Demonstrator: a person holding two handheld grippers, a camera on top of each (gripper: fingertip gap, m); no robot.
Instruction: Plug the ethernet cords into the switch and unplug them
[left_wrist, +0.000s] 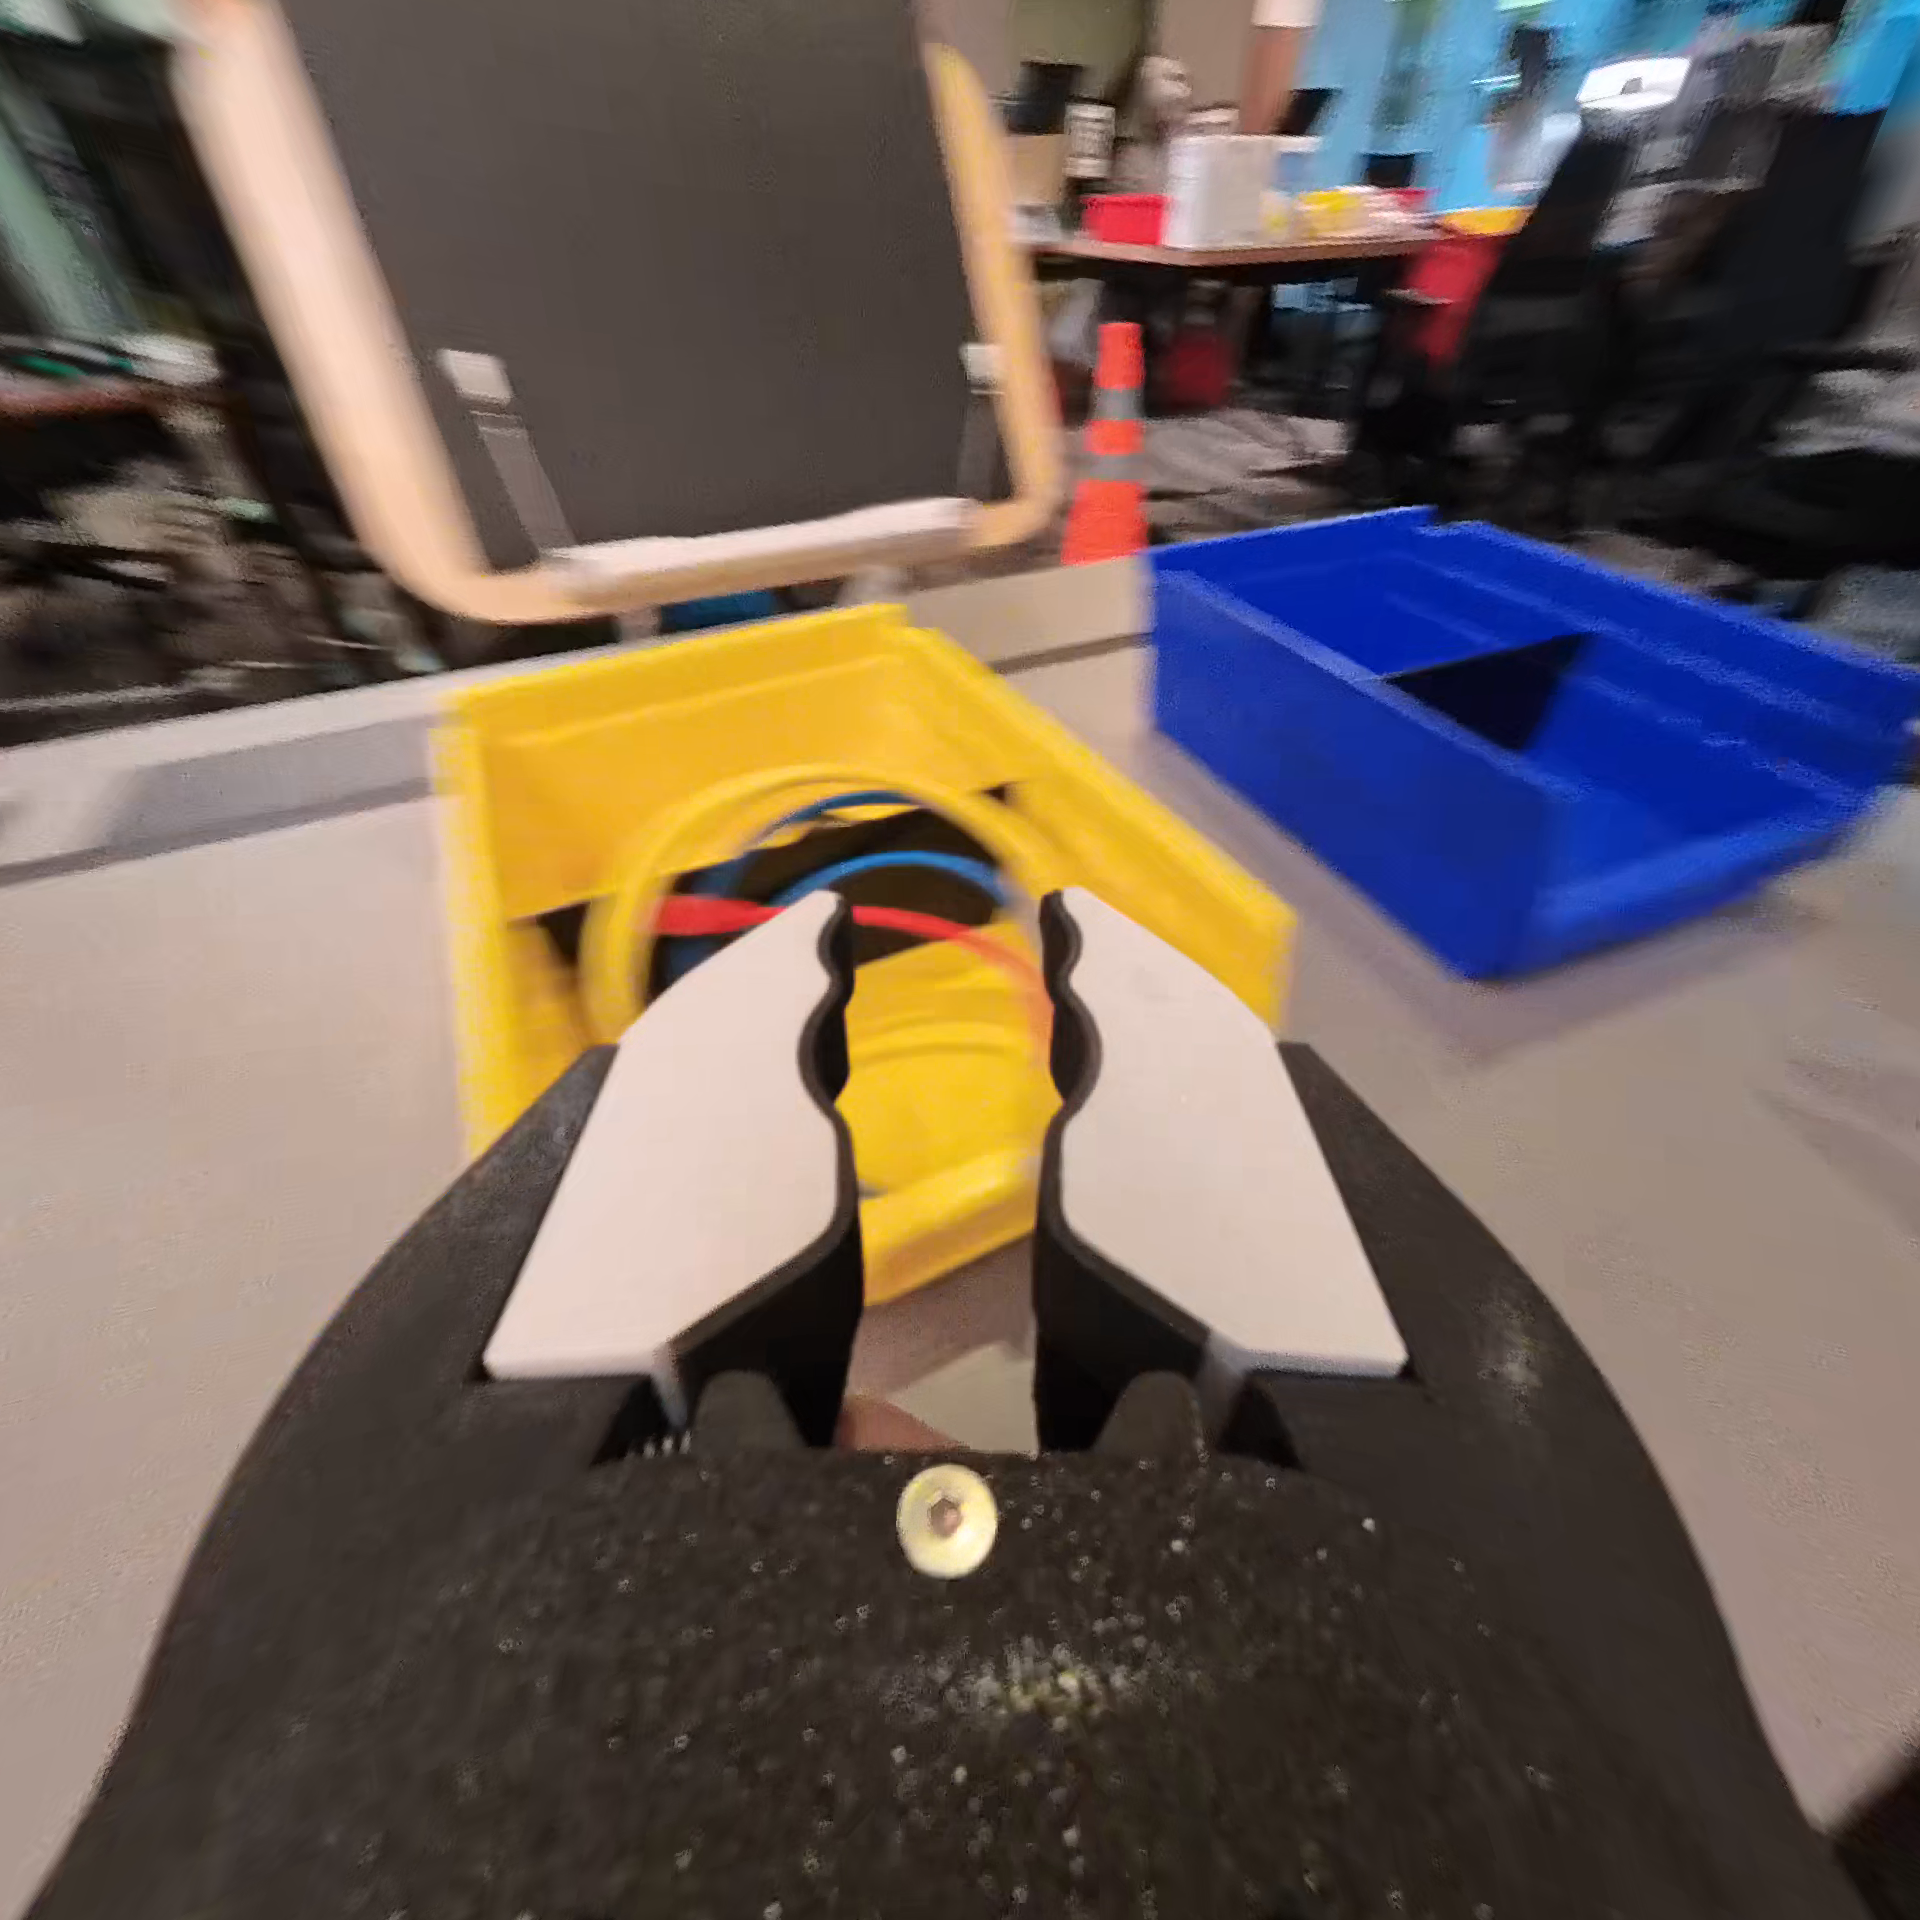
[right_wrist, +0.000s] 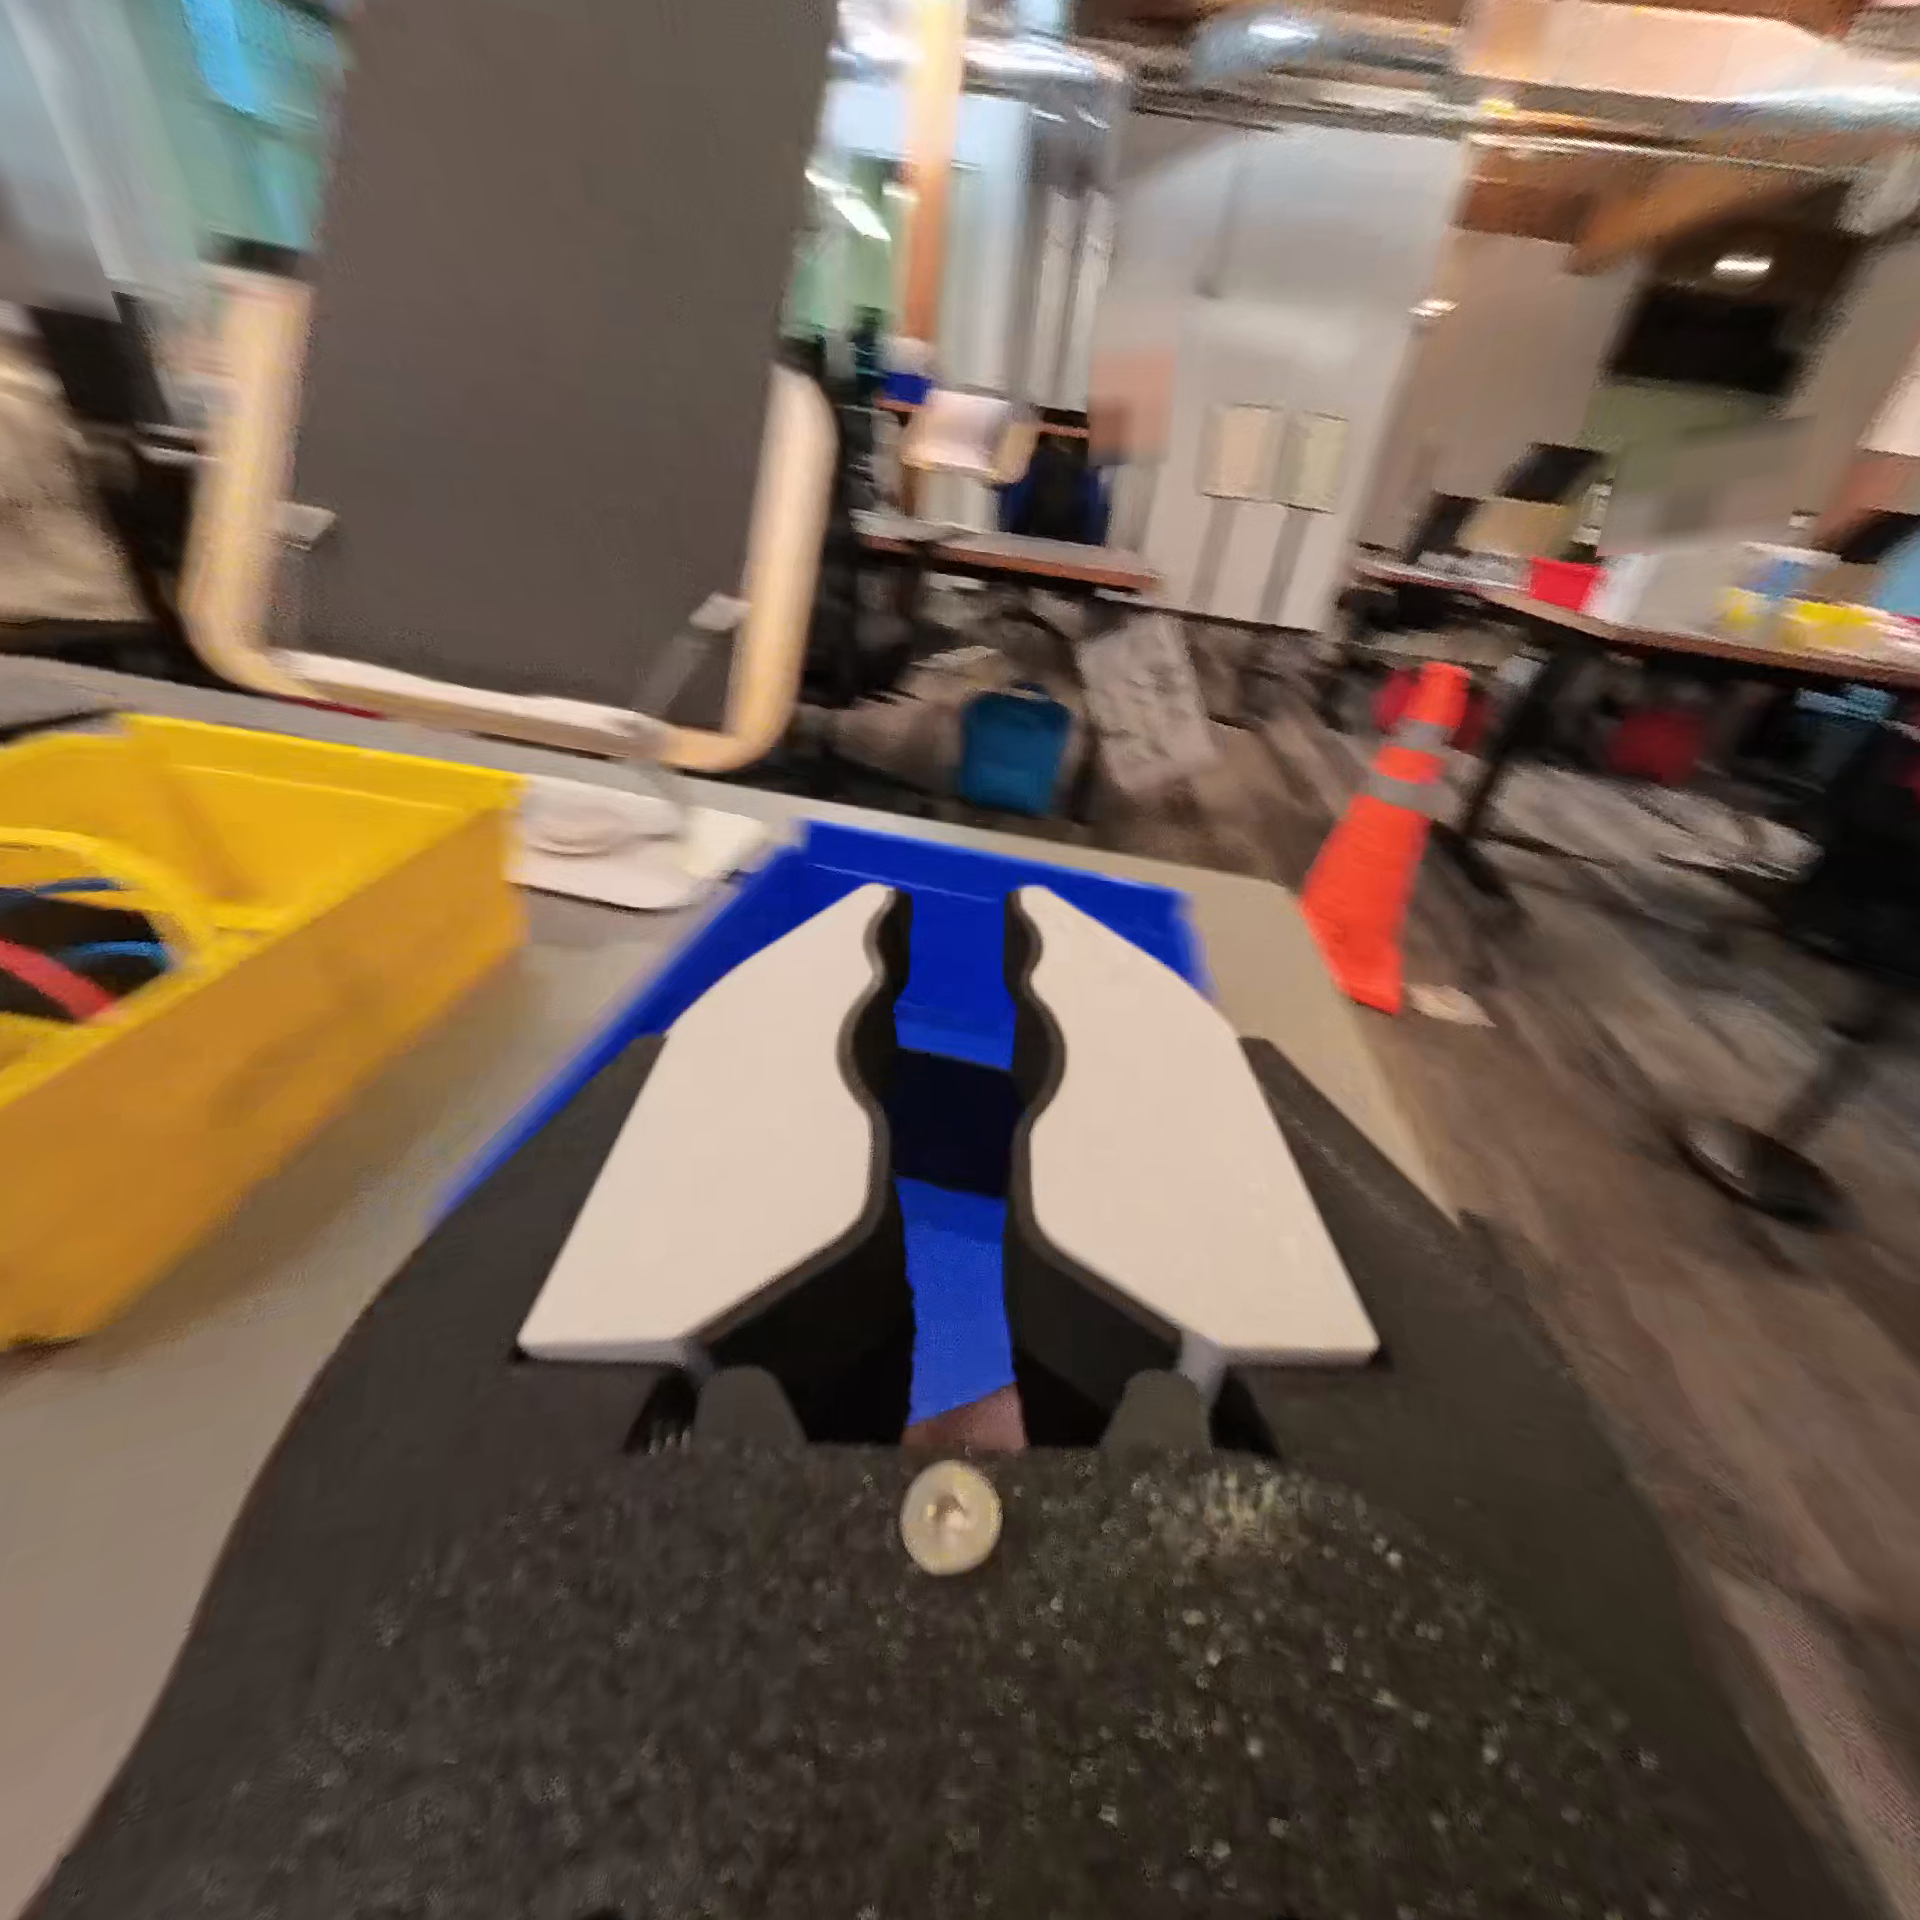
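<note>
A yellow bin (left_wrist: 727, 748) on the grey table holds coiled ethernet cords: a yellow cord (left_wrist: 623, 935), a red cord (left_wrist: 717, 914) and a blue cord (left_wrist: 914, 862). My left gripper (left_wrist: 945, 914) is open and empty, held just in front of this bin and pointing into it. A blue bin (left_wrist: 1455, 790) stands to the right, with a dark object (left_wrist: 1496, 686) inside. My right gripper (right_wrist: 956, 914) is open and empty, above the blue bin (right_wrist: 956, 966). The yellow bin (right_wrist: 312, 935) with cords (right_wrist: 62, 987) lies to its left. I cannot make out the switch.
A dark panel with a bent wooden frame (left_wrist: 644, 561) stands behind the table. An orange cone (right_wrist: 1382, 852) stands on the floor beyond the table's right edge. White flat items (right_wrist: 613, 842) lie on the table behind the bins. Both views are blurred.
</note>
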